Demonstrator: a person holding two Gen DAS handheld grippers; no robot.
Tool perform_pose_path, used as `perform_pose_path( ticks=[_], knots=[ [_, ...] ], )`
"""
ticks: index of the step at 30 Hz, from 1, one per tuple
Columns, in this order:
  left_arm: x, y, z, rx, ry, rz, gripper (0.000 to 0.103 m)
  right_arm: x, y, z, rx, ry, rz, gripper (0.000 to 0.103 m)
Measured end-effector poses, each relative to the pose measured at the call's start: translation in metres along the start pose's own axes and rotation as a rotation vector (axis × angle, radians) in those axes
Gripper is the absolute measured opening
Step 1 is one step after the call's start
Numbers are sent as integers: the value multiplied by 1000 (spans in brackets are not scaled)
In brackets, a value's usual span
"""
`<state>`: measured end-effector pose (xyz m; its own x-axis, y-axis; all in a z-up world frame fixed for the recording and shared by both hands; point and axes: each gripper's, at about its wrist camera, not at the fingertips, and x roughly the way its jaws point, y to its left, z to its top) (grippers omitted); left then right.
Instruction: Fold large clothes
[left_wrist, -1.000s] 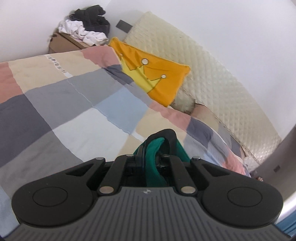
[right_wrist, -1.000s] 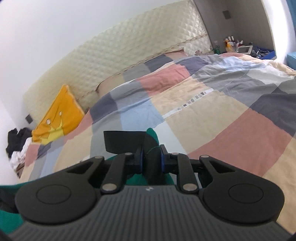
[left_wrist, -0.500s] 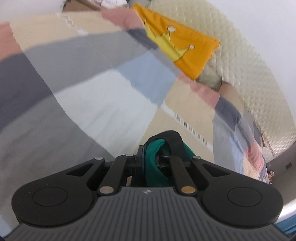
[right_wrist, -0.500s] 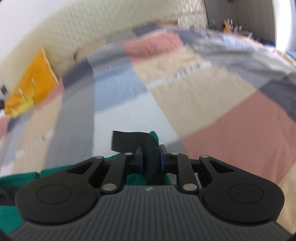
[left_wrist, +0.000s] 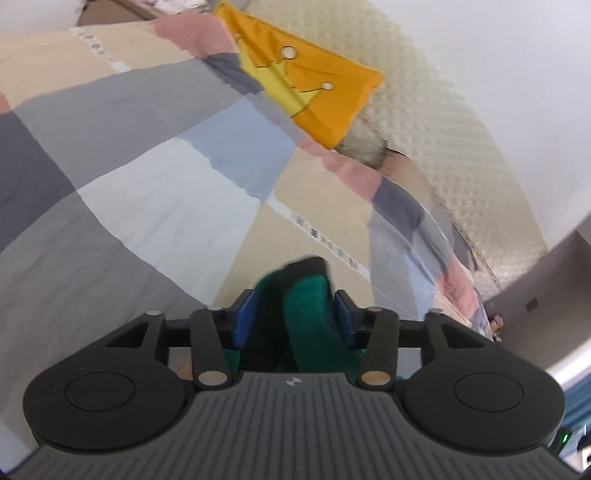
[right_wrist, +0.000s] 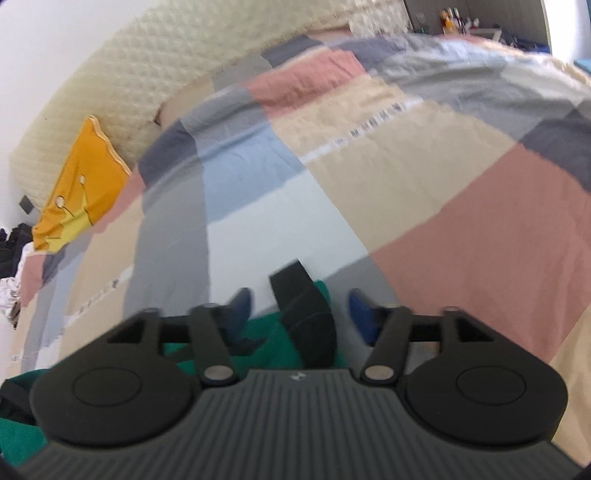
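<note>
my left tool (left_wrist: 293, 314) has its jaws spread, with a bunch of the green garment (left_wrist: 314, 321) lying loose between the blue pads (left_wrist: 243, 317). my right tool (right_wrist: 299, 310) is parted wide too; the garment's dark band (right_wrist: 303, 310) sits in the gap, touching neither pad as far as i can tell. the garment rests on the patchwork quilt (right_wrist: 461, 221) of the bed. an orange pillow (left_wrist: 325, 96) leans by the headboard (left_wrist: 443, 140).

One green garment (left_wrist: 314, 314); one patchwork quilt (right_wrist: 369, 177); one orange crown cushion (left_wrist: 317, 96); one quilted headboard (left_wrist: 443, 129); two tools: left tool (left_wrist: 293, 317), right tool (right_wrist: 299, 314)
</note>
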<state>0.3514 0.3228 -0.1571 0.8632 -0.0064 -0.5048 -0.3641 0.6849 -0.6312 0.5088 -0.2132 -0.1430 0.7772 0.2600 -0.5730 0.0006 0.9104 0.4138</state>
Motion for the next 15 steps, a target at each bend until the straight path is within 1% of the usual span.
perform_pose_path(
  ticks=[2,4,7,9,12,15],
  knots=[
    [-12,-8,-5,41,-8,5,61,-11,5,3,-19,-33,6,68],
    [-23,-18,-12,92,-7,32,61,-24,10,3,-36,-63,15,68],
    [-36,-32,-26,174,6,78,61,-39,25,1,-75,-68,67,68],
    [-44,-41,-37,220,3,91,61,-47,41,-4,-121,-57,121,68],
    [-51,-47,-48,209,2,121,61,-48,71,-16,-240,-3,191,67],
    [-54,-51,-57,215,3,112,61,-36,96,-33,-360,78,208,67]
  ],
)
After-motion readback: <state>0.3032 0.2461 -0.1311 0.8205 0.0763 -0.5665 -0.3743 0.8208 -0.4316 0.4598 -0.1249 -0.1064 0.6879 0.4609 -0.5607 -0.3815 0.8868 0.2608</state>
